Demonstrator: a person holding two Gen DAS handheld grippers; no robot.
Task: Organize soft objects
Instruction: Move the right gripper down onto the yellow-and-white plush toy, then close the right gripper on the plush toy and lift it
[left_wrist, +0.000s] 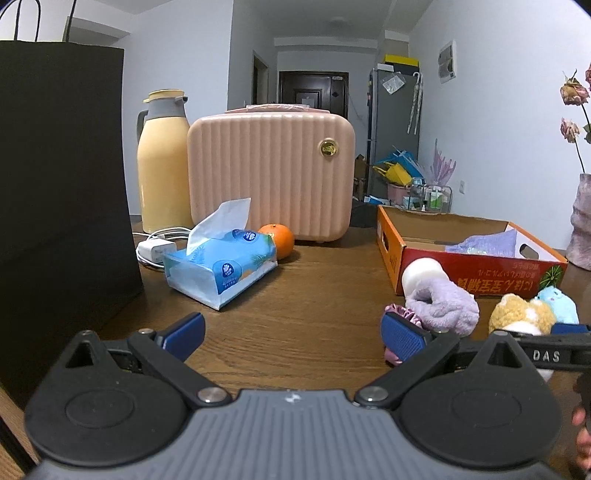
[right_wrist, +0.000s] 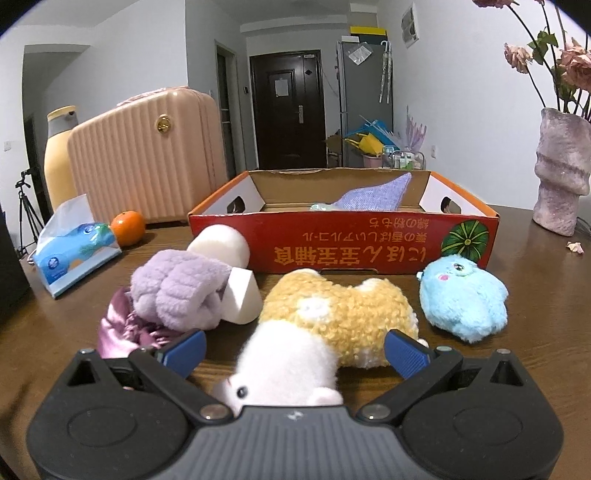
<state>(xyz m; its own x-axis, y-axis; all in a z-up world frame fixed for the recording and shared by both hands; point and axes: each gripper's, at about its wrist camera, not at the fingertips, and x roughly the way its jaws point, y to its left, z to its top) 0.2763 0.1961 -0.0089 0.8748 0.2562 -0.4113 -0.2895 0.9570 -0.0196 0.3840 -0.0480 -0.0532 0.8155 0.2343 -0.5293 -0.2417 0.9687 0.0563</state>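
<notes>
My right gripper (right_wrist: 295, 350) is open and low over the table, its blue pads (right_wrist: 406, 352) either side of a white plush (right_wrist: 288, 365) that lies against a yellow curly plush (right_wrist: 340, 314). A blue plush (right_wrist: 463, 295) sits to the right, and a purple fuzzy item (right_wrist: 181, 291) on a pink satin scrunchie (right_wrist: 125, 328) to the left. White foam pieces (right_wrist: 221, 243) lean by the red cardboard box (right_wrist: 343, 243), which holds a lilac cloth (right_wrist: 376, 195). My left gripper (left_wrist: 293, 336) is open over bare wood, left of the purple item (left_wrist: 443, 302).
A tissue pack (left_wrist: 221, 266), an orange (left_wrist: 277, 240), a pink hard case (left_wrist: 269, 173) and a yellow thermos (left_wrist: 162, 166) stand at the back left. A tall black bag (left_wrist: 59, 184) blocks the left side. A vase (right_wrist: 561, 170) stands at the right.
</notes>
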